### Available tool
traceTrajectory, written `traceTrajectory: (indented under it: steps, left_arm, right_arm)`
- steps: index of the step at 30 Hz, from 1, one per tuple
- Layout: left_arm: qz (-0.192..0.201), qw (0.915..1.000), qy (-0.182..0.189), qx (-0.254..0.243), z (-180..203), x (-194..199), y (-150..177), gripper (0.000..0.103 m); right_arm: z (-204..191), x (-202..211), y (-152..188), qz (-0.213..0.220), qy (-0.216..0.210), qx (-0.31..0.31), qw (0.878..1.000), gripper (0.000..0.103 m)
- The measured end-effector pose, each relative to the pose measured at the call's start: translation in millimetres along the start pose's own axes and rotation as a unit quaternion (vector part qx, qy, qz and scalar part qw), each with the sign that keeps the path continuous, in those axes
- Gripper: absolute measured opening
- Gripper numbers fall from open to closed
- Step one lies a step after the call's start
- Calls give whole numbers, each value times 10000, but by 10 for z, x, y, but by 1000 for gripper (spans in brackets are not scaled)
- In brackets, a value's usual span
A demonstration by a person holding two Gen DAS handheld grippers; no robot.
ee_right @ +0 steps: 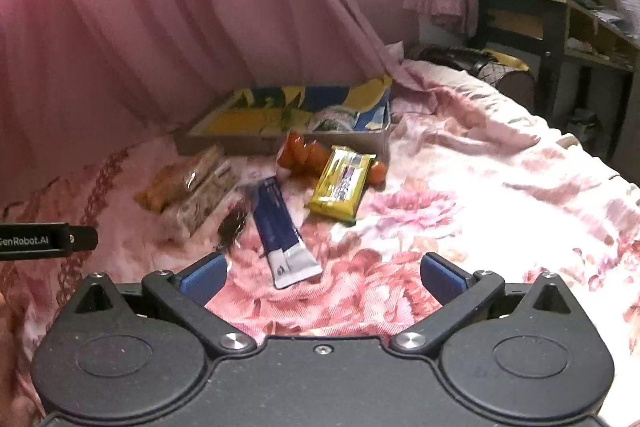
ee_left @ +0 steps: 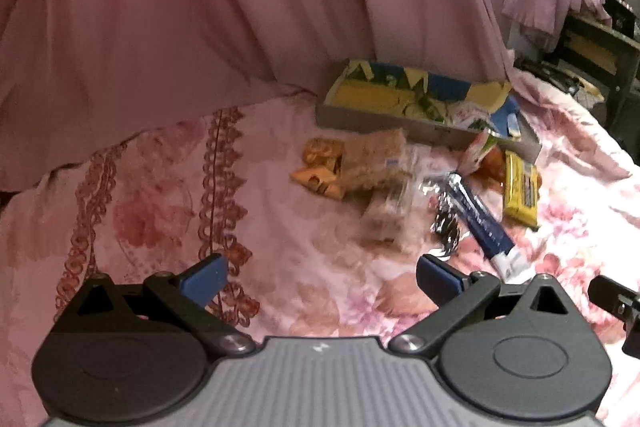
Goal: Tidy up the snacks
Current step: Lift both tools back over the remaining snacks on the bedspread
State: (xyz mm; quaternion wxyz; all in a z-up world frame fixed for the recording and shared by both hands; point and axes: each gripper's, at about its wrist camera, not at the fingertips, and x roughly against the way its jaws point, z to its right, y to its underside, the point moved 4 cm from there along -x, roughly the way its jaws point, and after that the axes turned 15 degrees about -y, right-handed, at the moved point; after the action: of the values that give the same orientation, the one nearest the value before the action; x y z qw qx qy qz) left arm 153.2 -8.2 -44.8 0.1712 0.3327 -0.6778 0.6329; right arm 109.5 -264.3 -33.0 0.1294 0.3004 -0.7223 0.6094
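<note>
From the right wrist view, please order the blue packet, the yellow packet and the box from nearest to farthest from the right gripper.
1. Blue packet, just ahead, slightly left of the right gripper.
2. Yellow packet, farther, slightly right.
3. Box, farthest, by the curtain.

1. Shallow cardboard box [ee_right: 280, 143], yellow-and-blue printed lining, open, lying flat on the bed; a few packets inside.
2. Yellow wrapped bar [ee_right: 340, 185], flat, just in front of the box.
3. Orange-red packet [ee_right: 298, 155], between the bar and the box front, partly under the bar.
4. Long blue-and-white packet [ee_right: 280, 227], flat, white end nearest the camera.
5. Clear packs of tan biscuits [ee_right: 192, 187], piled left of the blue packet.
6. Small dark foil wrapper [ee_right: 232, 223], crumpled, between biscuits and blue packet.
</note>
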Motion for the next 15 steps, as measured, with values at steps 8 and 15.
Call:
traceTrajectory:
  steps: [8, 15]
  left_arm:
    - [-117, 9975, 521, -457, 132, -129, 116, 103]
    - [194, 9971, 585, -448, 228, -169, 20, 103]
  right_arm:
    - [-44, -180, 56, -480, -172, 83, 9987, 103]
    - [57, -306, -2, -620, -301, -143, 9975, 103]
